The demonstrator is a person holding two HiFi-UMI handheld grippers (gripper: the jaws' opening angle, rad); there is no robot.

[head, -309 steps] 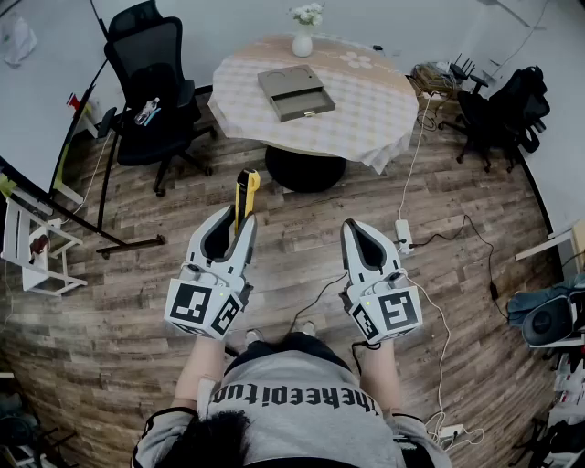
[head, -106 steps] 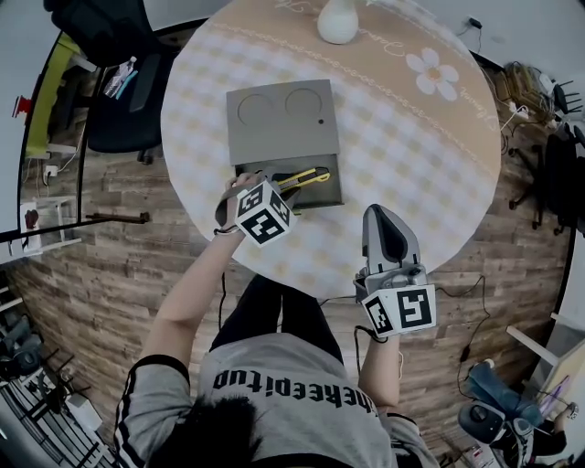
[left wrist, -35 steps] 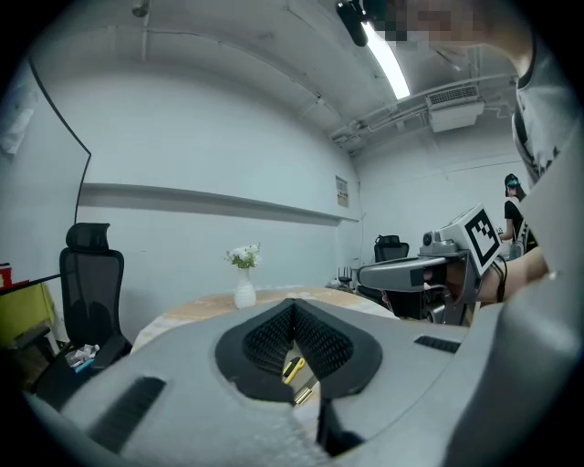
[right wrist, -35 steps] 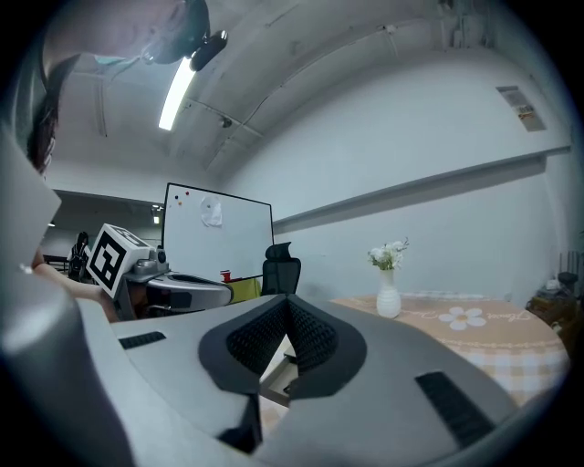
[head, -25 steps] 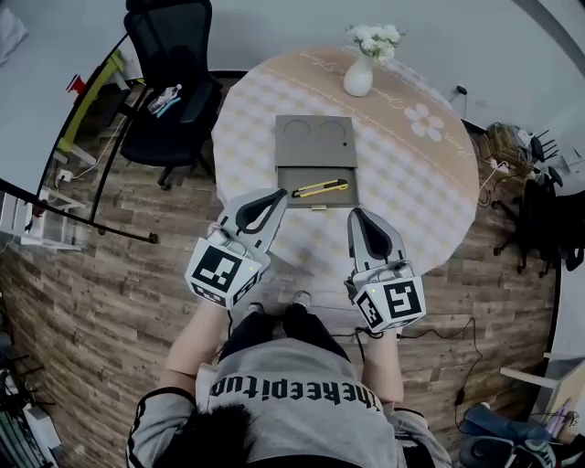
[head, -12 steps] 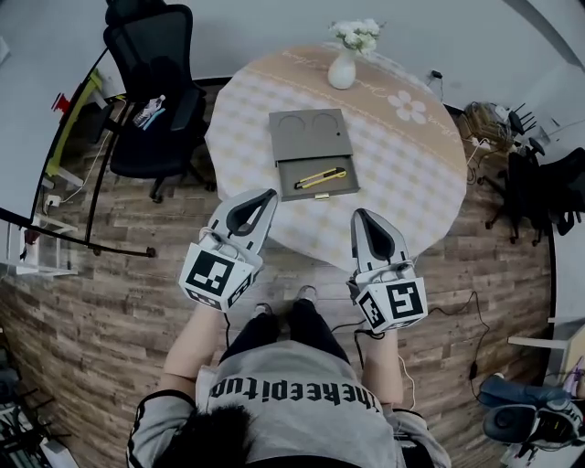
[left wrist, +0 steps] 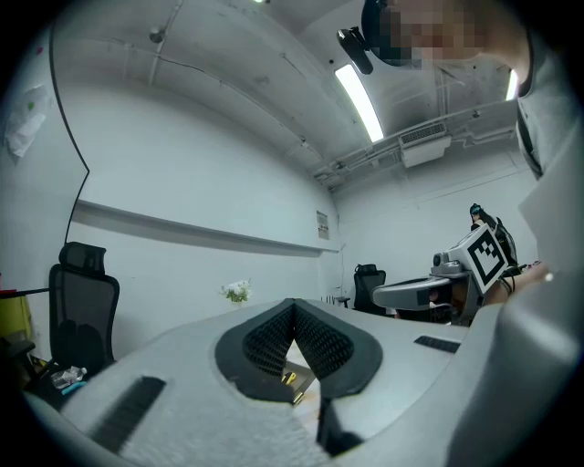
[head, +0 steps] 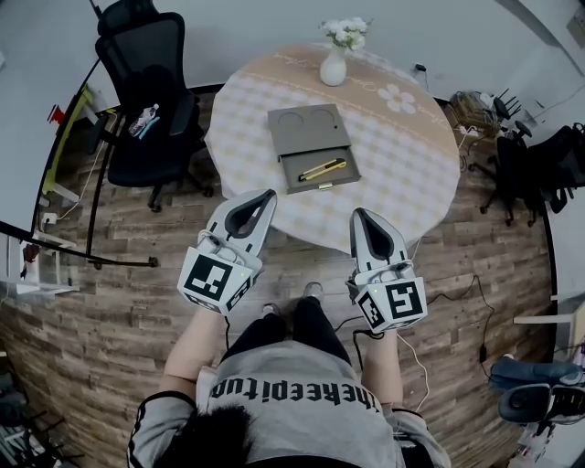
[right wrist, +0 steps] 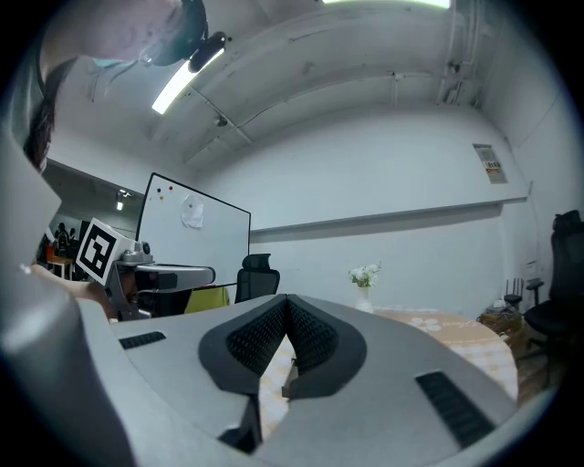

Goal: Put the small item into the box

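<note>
The person (head: 292, 402) stands on a wood-plank floor (head: 101, 347) and holds both tongs level in front of the body. The left gripper (head: 266, 195) has its jaws clenched together with nothing between them. The right gripper (head: 358, 214) is likewise closed and empty. A white cable (head: 430, 311) trails over the planks at the right.

Both tips point toward the near edge of a round table (head: 411, 174) under a checked cloth. A grey box (head: 304, 128) sits left of the table's middle, its drawer (head: 340, 178) pulled out toward the near edge. The yellow utility knife (head: 322, 169) lies slantwise in that drawer. A white vase of flowers (head: 334, 64) stands at the far edge.

A black office chair (head: 146, 91) stands off the table's left edge, near the pale wall (head: 238, 23). The right gripper view shows a whiteboard (right wrist: 196, 233).
</note>
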